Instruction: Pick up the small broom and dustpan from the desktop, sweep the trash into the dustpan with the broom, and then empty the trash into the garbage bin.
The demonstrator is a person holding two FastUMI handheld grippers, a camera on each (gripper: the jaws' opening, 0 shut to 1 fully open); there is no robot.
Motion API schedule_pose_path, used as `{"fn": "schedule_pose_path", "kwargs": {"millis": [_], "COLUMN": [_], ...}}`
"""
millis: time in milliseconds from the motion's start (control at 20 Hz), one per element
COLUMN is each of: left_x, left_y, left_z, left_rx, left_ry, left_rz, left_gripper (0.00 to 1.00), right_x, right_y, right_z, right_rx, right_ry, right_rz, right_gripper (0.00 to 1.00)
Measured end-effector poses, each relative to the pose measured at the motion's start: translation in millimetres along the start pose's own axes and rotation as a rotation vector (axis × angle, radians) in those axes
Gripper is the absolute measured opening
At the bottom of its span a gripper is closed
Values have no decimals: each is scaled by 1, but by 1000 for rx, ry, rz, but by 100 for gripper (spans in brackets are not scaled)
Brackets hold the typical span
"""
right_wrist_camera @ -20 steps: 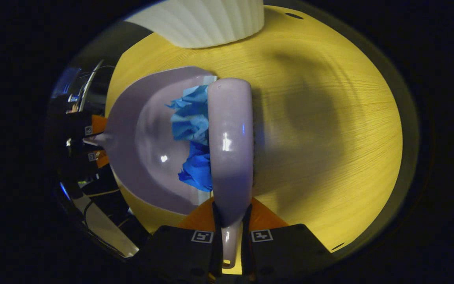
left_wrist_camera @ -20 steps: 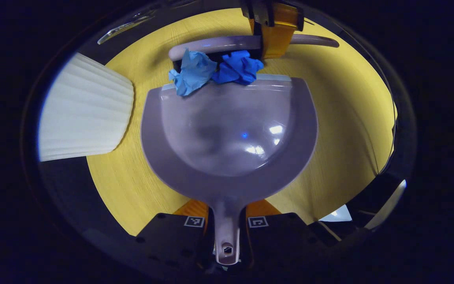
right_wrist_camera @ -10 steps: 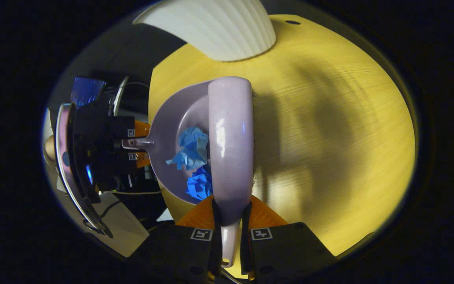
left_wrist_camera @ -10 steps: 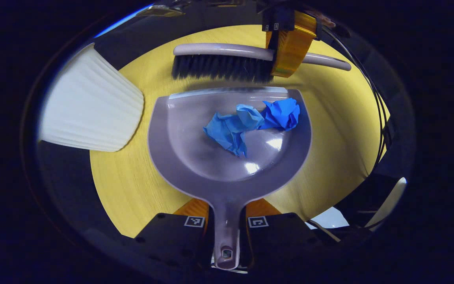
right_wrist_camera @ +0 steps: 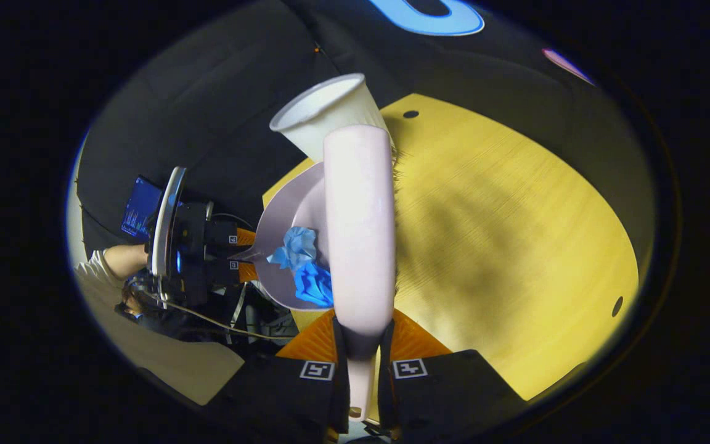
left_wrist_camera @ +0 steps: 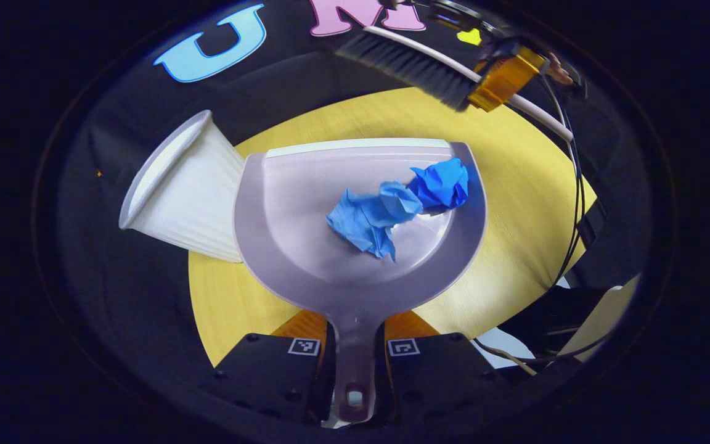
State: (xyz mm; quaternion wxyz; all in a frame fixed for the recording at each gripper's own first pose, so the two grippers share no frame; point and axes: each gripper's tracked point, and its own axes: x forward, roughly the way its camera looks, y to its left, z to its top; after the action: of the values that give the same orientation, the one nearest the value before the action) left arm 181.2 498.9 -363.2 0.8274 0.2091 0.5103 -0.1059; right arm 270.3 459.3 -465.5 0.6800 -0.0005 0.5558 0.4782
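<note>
My left gripper (left_wrist_camera: 355,364) is shut on the handle of the lilac dustpan (left_wrist_camera: 306,228), held above the yellow table (left_wrist_camera: 515,185). Two crumpled blue paper balls (left_wrist_camera: 392,203) lie in the pan. My right gripper (right_wrist_camera: 361,370) is shut on the handle of the lilac broom (right_wrist_camera: 358,222), whose back faces the camera. In the left gripper view the broom (left_wrist_camera: 410,65) hangs high beyond the pan, bristles down, with the right gripper (left_wrist_camera: 503,80) on it. The right gripper view shows the dustpan (right_wrist_camera: 284,234) with the blue paper (right_wrist_camera: 302,265) to the left of the broom, and the left gripper (right_wrist_camera: 232,253) holding it.
A white ribbed bin (left_wrist_camera: 188,191) stands at the table's left edge, just beside the pan; it also appears as the bin (right_wrist_camera: 324,114) beyond the broom tip. Cables (left_wrist_camera: 571,203) hang at the right. A person's sleeve (right_wrist_camera: 108,262) is at the left.
Both grippers have risen from the table. The broom lifted up and away from the pan's lip, and the dustpan with the paper balls inside came up near the bin.
</note>
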Motion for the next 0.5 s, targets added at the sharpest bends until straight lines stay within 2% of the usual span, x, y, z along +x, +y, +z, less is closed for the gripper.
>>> {"fn": "schedule_pose_path", "kwargs": {"millis": [200, 300, 500], "left_x": [-3, -9, -24], "left_y": [19, 39, 78], "left_z": [21, 32, 52], "left_rx": [38, 60, 143], "left_ry": [-112, -147, -120], "left_rz": [130, 210, 414], "left_gripper": [23, 23, 23], "right_x": [-18, -25, -10], "right_y": [-25, -34, -43], "right_z": [-12, -31, -84], "right_rx": [61, 92, 160], "right_ry": [-294, -416, -491], "right_rz": [-58, -94, -93], "right_gripper": [19, 20, 19]}}
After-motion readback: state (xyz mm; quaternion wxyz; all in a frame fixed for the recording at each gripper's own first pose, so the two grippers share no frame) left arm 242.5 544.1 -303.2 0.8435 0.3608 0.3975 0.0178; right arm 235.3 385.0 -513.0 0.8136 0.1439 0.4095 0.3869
